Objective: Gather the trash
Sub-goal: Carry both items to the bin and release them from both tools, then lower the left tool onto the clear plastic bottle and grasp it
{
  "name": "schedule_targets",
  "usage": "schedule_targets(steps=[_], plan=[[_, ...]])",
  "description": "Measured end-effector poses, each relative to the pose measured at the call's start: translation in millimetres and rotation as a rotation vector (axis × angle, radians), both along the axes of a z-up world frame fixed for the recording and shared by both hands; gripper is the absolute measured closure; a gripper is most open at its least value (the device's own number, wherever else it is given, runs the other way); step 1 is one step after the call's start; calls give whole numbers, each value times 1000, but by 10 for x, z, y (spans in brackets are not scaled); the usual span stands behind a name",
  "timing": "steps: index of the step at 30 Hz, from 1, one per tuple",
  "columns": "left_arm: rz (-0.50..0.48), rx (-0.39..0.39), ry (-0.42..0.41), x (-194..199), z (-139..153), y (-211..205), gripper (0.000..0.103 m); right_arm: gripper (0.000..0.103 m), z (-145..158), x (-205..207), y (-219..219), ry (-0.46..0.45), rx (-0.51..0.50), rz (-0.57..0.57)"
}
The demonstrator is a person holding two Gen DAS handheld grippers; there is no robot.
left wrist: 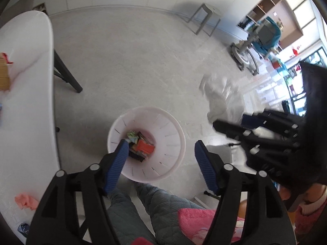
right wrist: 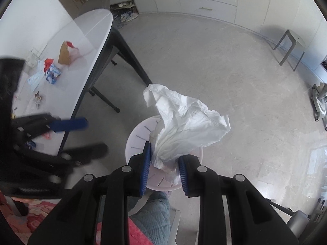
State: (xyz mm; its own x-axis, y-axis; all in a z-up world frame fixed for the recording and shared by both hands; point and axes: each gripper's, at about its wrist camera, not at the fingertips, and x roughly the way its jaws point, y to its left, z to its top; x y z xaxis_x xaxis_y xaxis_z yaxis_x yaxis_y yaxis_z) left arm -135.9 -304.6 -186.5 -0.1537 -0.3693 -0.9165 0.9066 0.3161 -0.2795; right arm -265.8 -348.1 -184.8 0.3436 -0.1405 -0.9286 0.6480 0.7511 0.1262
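Right fingers (right wrist: 163,173) pinch crumpled tissue (right wrist: 184,126) above bin (left wrist: 146,145); left fingers (left wrist: 159,159) wide, empty

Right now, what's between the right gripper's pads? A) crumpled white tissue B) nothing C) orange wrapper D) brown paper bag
A: the right gripper is clamped on the crumpled white tissue, held above the white bin.

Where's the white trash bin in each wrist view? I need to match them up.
Left wrist: white bin lower centre, between the open left gripper fingers.
Right wrist: bin lower centre, mostly hidden behind the crumpled tissue.
Shared landmark: grey stool.
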Motion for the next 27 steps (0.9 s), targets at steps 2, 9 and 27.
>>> schedule_targets(steps=[2,9,27], plan=[[40,-30,-33,81,147,75,28,63,-124,54,32,21,21,19],[171,-83,-106,424,539,410,13,20,-420,247,89,102,36,-6],[542,-59,-246,1409,945,1924,8,3,496,1310,648,-64,-110,205]])
